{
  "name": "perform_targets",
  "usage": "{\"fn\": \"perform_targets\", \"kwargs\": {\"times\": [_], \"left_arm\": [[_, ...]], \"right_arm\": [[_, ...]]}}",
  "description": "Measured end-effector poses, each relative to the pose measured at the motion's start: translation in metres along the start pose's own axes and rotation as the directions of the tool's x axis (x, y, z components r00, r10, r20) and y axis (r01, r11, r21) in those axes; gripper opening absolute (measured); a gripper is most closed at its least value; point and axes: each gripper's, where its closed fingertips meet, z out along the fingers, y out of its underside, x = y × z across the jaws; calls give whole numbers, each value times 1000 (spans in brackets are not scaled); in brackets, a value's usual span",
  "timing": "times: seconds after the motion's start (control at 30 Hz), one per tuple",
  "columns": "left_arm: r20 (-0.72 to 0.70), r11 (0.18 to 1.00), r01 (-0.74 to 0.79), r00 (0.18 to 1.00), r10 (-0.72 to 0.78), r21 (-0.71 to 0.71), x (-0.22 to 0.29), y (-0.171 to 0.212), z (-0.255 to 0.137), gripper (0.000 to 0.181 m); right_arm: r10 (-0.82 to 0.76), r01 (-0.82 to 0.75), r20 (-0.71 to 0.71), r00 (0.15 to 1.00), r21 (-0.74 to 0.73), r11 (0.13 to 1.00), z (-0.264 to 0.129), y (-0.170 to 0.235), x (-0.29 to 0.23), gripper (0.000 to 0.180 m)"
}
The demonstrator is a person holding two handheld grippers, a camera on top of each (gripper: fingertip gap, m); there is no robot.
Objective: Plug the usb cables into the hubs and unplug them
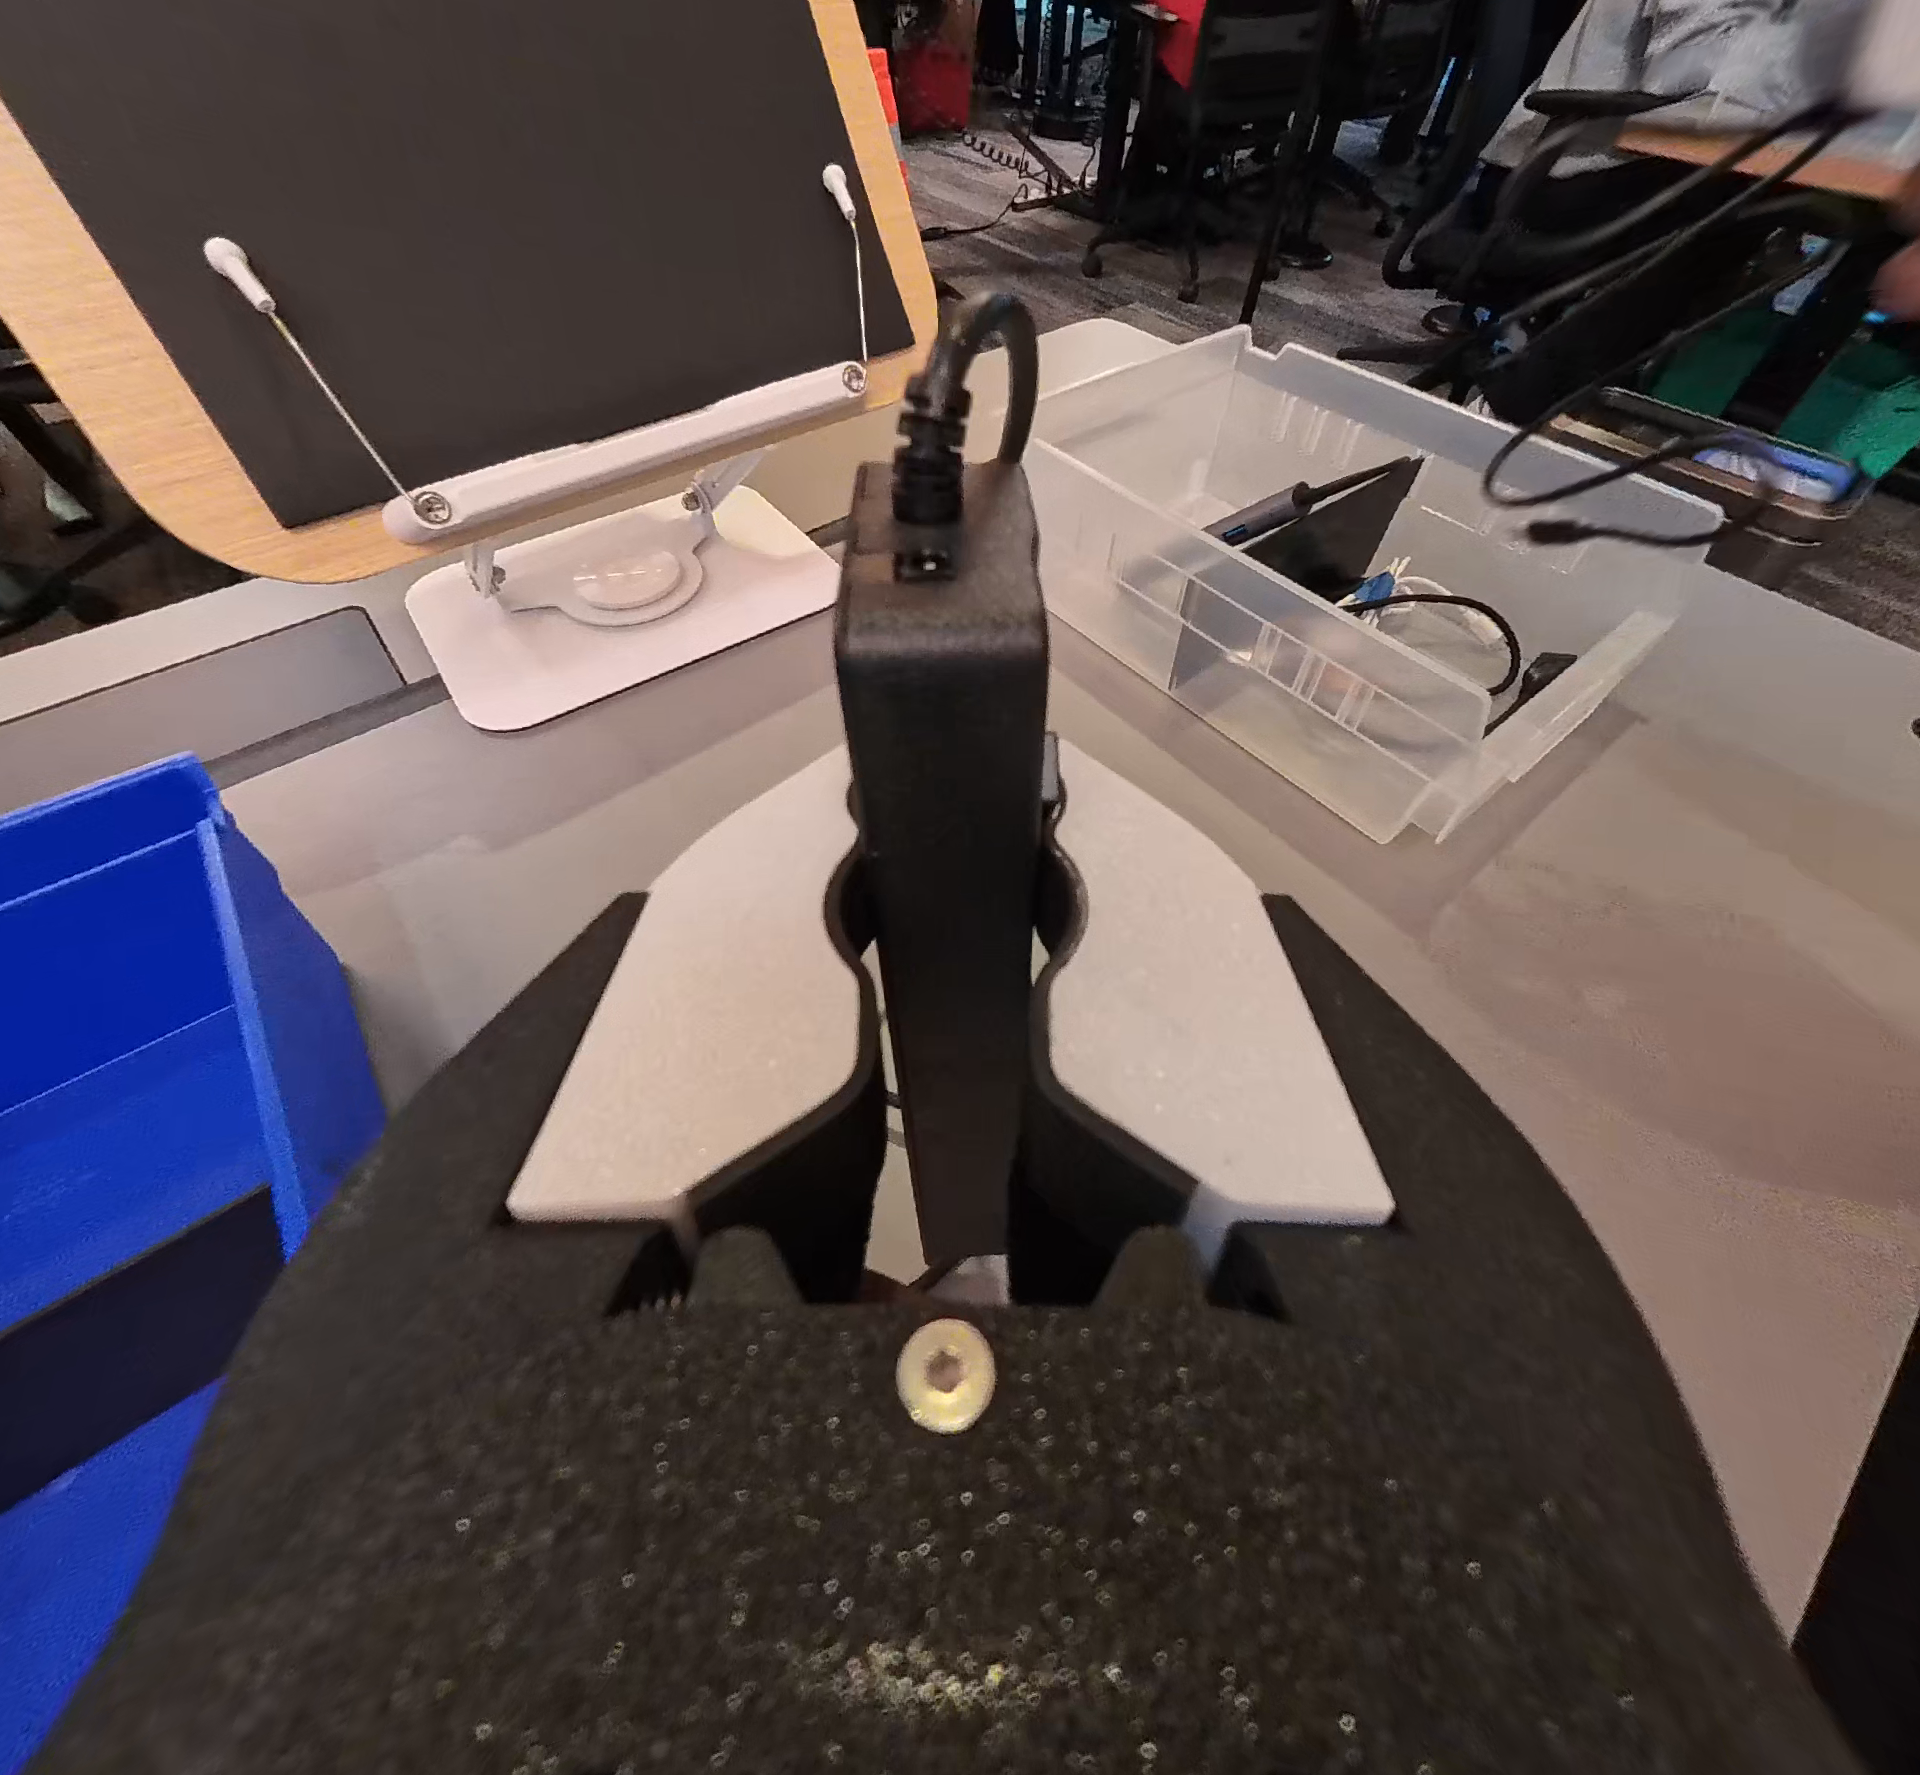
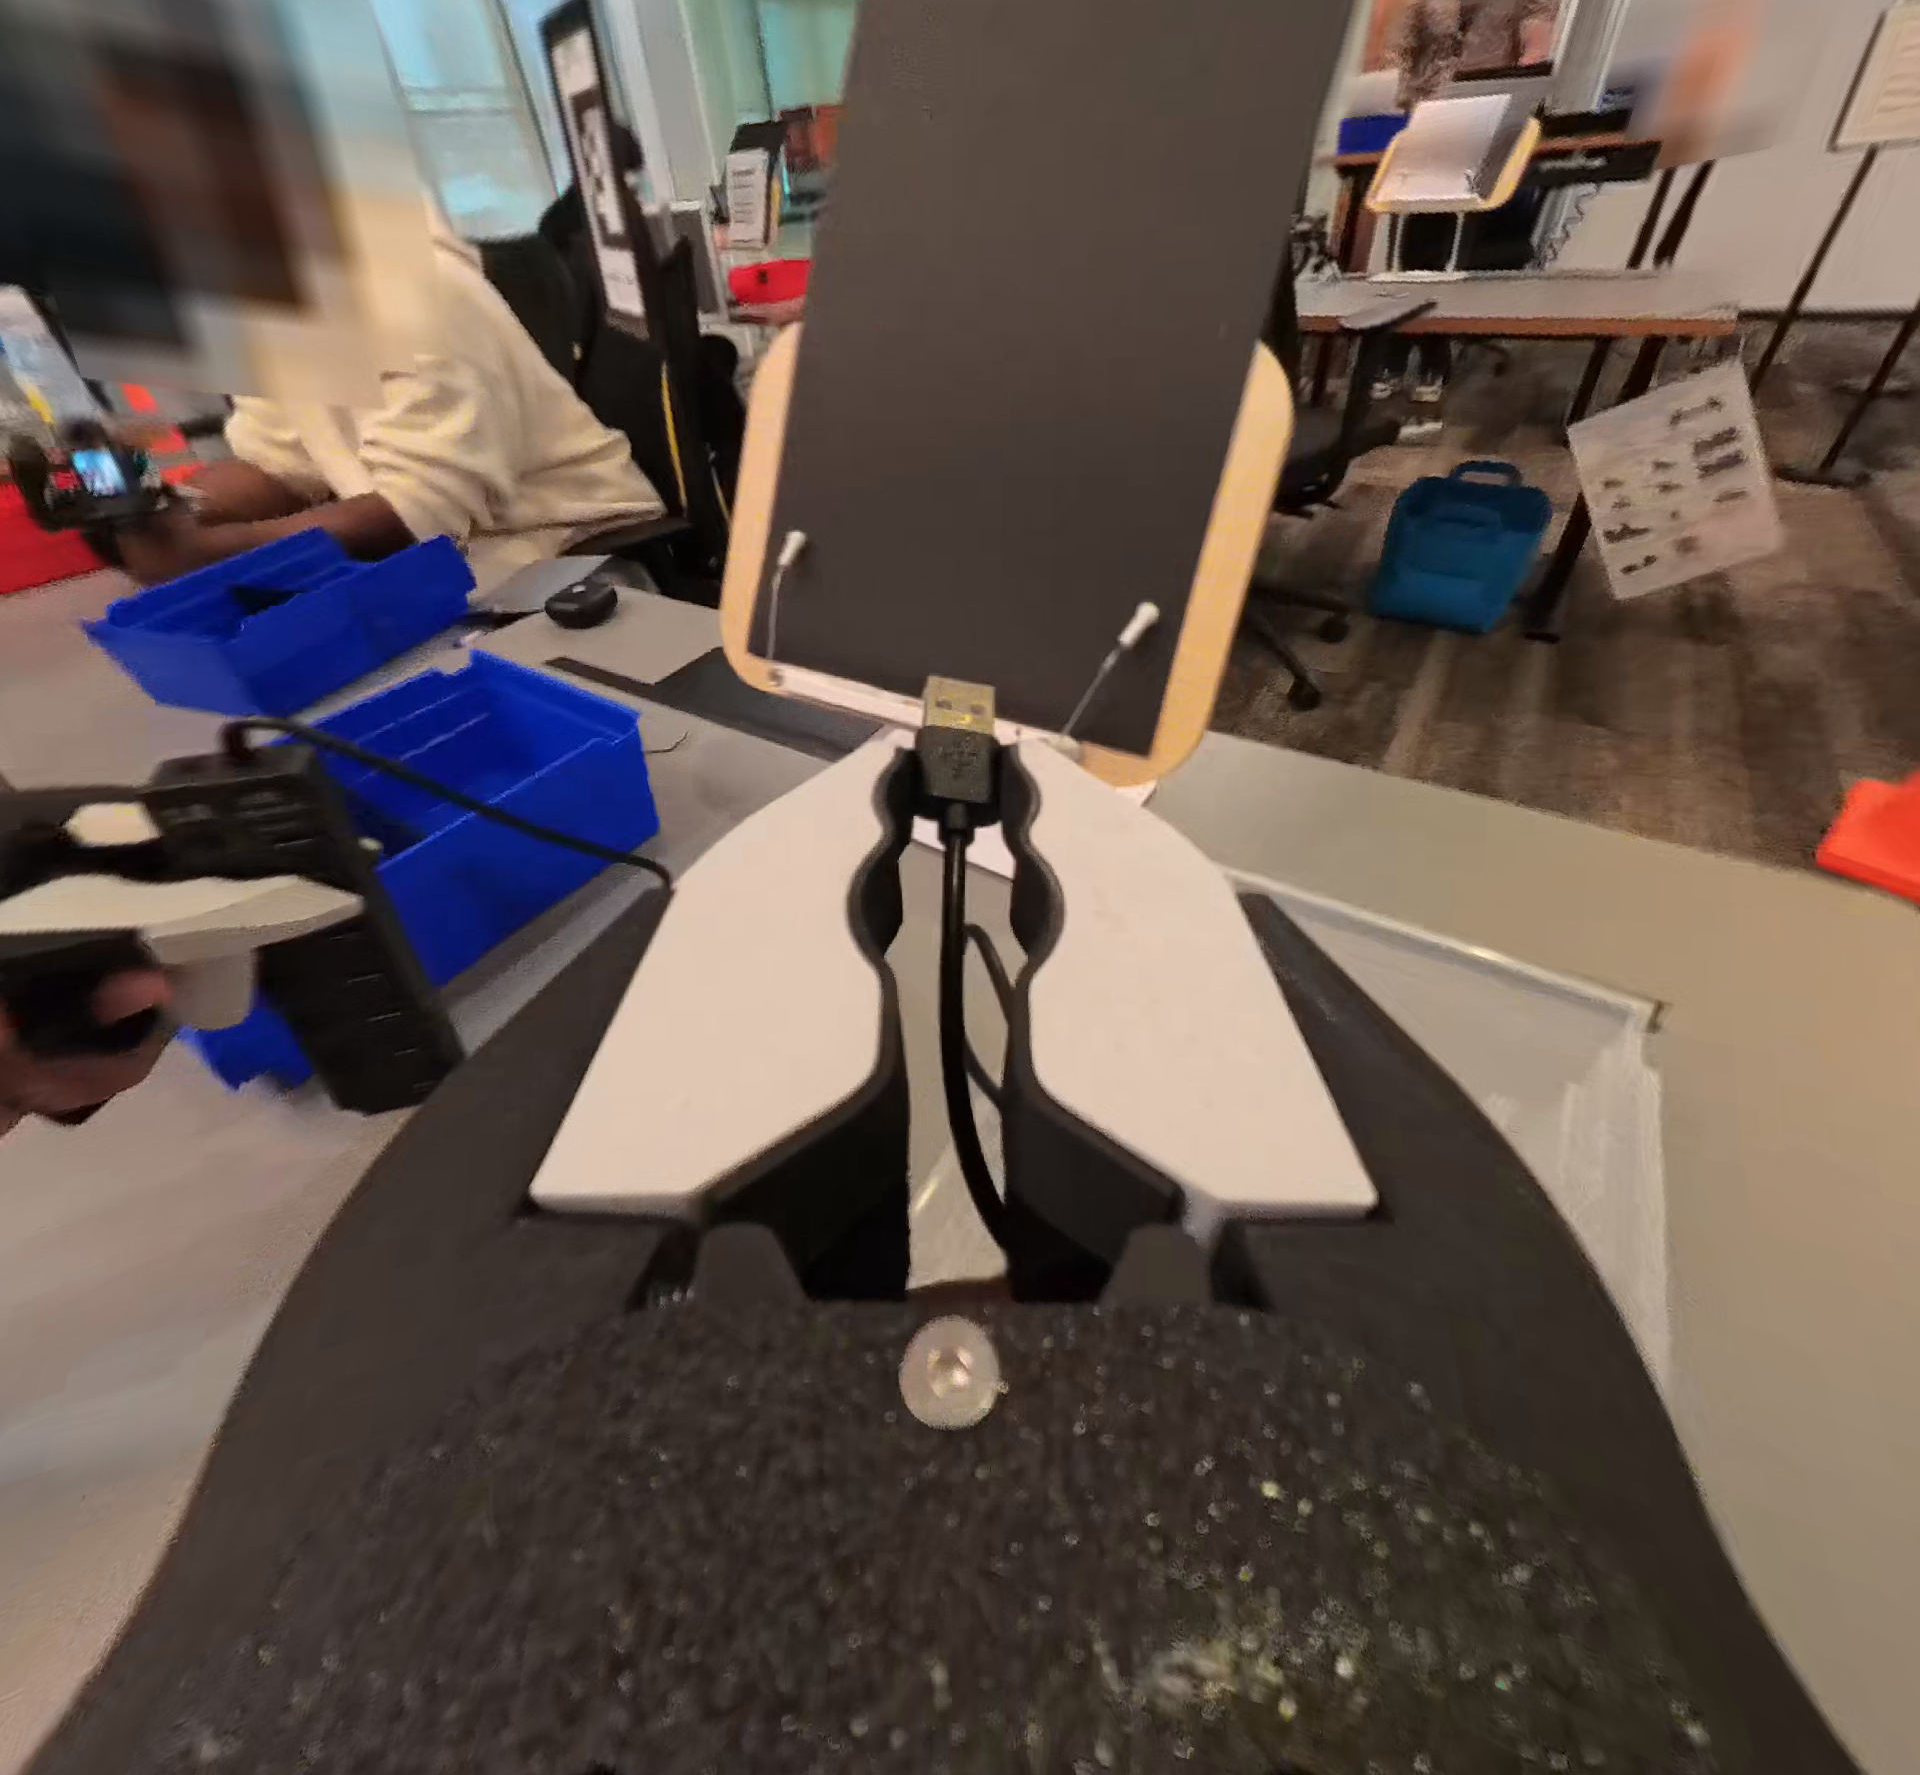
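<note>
While my left gripper (image 1: 951, 904) jaws clamp black hub (image 1: 940, 738), right gripper (image 2: 958, 790) jaws pinch usb plug (image 2: 958, 738) above counter (image 2: 1558, 894).

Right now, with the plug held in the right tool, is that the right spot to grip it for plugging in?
Yes, probably. The right tool pinches the plug by its black plastic body from both flat sides, the metal tip sticking out free ahead and the cable trailing back between the fingers. That leaves the tip clear to enter the hub, held upright in the left tool.

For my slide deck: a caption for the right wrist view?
Right tongs grip a USB plug, metal tip forward, facing a black board.
</note>
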Motion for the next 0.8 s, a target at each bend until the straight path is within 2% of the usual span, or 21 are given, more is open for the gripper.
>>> {"fn": "perform_targets", "kwargs": {"times": [0.13, 0.2, 0.3, 0.47, 0.53, 0.63, 0.67, 0.73, 0.8], "left_arm": [[-17, 999, -42, 999, 41, -28, 10, 4, 3, 26], [-30, 997, -70, 997, 69, -41, 16, 6, 4, 26], [-56, 997, -65, 996, 63, -43, 23, 7, 5, 26], [-81, 997, -66, 995, 62, -49, 27, 10, 9, 26], [-105, 997, -54, 993, 49, -50, 30, 11, 10, 26], [-181, 998, -30, 983, 20, -51, 39, 11, 10, 26], [-197, 999, -19, 980, 9, -50, 40, 11, 10, 26], [-215, 999, -14, 977, 2, -51, 42, 10, 8, 26], [-222, 999, -17, 975, 6, -48, 41, 8, 6, 26]], "right_arm": [[264, -268, -81, 961, -44, 962, 18, 78, 60, 15], [248, -261, -123, 961, -105, 960, 17, 110, 69, 15], [155, -195, -157, 975, -292, 936, 16, 160, 70, 15], [101, -178, -158, 982, -608, 774, 8, 237, 66, 16], [102, -177, -147, 984, -720, 671, 3, 268, 62, 16], [75, -166, -154, 985, -749, 642, -1, 266, 71, 16], [115, -172, -129, 985, -762, 624, -7, 261, 68, 16], [196, -169, -55, 979, -755, 633, -17, 240, 59, 32], [188, -172, -57, 981, -708, 684, -28, 212, 66, 43]]}}
